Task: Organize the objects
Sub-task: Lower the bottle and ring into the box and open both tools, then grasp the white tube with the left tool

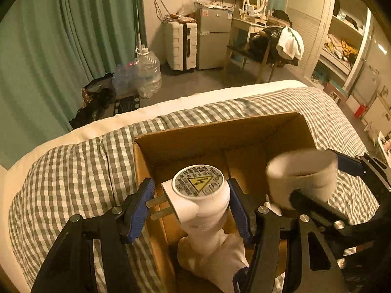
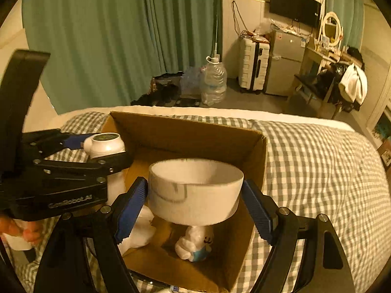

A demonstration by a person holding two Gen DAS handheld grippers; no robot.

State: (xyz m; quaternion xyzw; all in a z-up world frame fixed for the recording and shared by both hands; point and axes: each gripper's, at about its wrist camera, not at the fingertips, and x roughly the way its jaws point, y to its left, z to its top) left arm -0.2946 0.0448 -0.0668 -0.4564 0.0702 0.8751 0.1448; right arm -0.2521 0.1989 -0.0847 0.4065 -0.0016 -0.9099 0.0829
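Left gripper [image 1: 190, 204] clamped on white plug device [image 1: 199, 195] over cardboard box [image 2: 195, 131]; right gripper [image 2: 195, 205] clamped on white bowl [image 2: 195, 190] above box. Figurine [image 2: 195, 246], white cloth [image 2: 141, 229] inside; checked blanket [image 2: 317, 171] beneath.

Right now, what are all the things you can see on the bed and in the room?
Cardboard box: one, brown, open, on the bed.
Plug gadget: one, white, yellow warning sticker, in left tongs above box.
Bowl: one, white, between right tongs above box.
Figurine: one, white and blue, inside box.
White cloth: one, inside box.
Blanket: one, grey-white check, on bed.
Curtain: green, behind bed.
Water jugs: clear, on floor.
Suitcase: one, white, by wall.
Fridge: one, silver, beside suitcase.
TV: one, black, on wall.
Left tongs: black, blue pads.
Right tongs: black, blue pads.
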